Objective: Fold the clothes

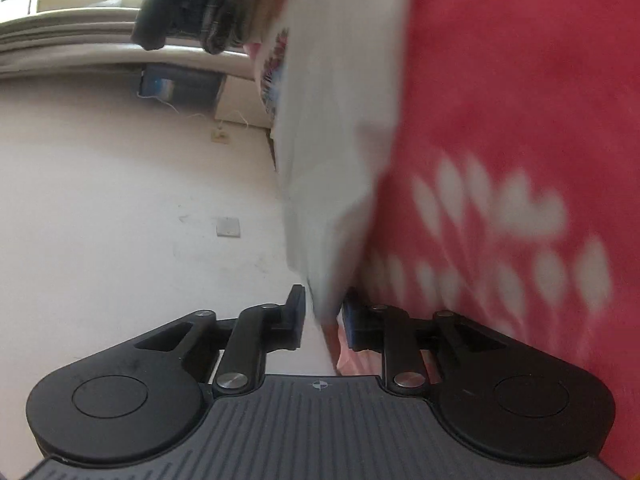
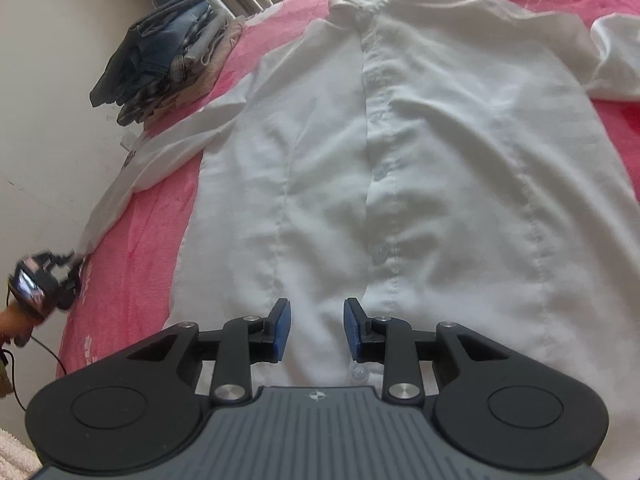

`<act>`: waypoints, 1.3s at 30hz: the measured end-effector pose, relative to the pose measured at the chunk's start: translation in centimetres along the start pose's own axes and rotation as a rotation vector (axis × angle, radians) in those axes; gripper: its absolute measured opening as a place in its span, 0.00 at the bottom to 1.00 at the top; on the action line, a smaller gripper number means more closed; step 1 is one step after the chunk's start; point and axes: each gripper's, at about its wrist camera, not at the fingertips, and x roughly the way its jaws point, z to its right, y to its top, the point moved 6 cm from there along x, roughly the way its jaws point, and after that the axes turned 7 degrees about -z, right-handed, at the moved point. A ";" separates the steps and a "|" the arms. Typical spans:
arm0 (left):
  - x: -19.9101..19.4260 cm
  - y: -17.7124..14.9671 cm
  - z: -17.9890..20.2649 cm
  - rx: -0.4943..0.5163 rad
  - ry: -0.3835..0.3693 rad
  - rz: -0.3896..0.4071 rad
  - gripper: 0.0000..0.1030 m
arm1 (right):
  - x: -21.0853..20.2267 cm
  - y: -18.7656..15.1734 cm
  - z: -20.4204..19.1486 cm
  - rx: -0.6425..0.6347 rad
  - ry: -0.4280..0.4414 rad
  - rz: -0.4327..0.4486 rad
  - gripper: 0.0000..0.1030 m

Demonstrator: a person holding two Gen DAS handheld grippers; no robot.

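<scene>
A white button-up shirt (image 2: 440,140) lies flat, front up, on a pink bedspread (image 2: 136,240), collar at the far end. Its left sleeve (image 2: 160,152) stretches out to the bed's edge, where my left gripper (image 2: 48,280) meets the cuff. The left wrist view is rolled sideways and blurred. There the white sleeve (image 1: 332,180) runs down between the fingers of my left gripper (image 1: 324,316), whose jaws stand apart around the thin cloth. My right gripper (image 2: 316,330) hovers open over the shirt's lower front beside the button placket, with nothing pinched.
A stack of folded dark and plaid clothes (image 2: 160,52) sits at the bed's far left corner by the wall (image 1: 120,200). The other sleeve (image 2: 616,60) lies folded at the right. A hand (image 2: 16,320) holds the left gripper past the bed's edge.
</scene>
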 end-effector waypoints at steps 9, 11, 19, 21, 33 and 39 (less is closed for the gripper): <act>0.2 -2.7 -6.5 -0.163 -0.002 -0.139 0.53 | -0.3 -0.4 0.9 0.090 -0.010 0.051 0.34; -2.2 -0.8 -9.0 -0.280 -0.059 -0.091 0.53 | -0.5 -0.6 0.9 0.126 -0.016 0.087 0.34; -17.7 15.0 -10.3 -0.470 -0.552 0.324 0.56 | -0.4 -0.6 0.3 0.152 -0.080 0.201 0.34; -21.9 18.4 -7.4 -0.405 -0.678 0.404 0.57 | -0.6 -0.5 0.3 0.152 -0.088 0.217 0.34; -29.0 23.6 5.0 -0.433 -1.045 0.405 0.59 | -2.0 -0.6 2.9 0.217 -0.153 0.256 0.35; -28.4 23.0 4.3 -0.523 -1.047 0.357 0.66 | -1.9 -0.8 2.7 0.195 -0.156 0.247 0.37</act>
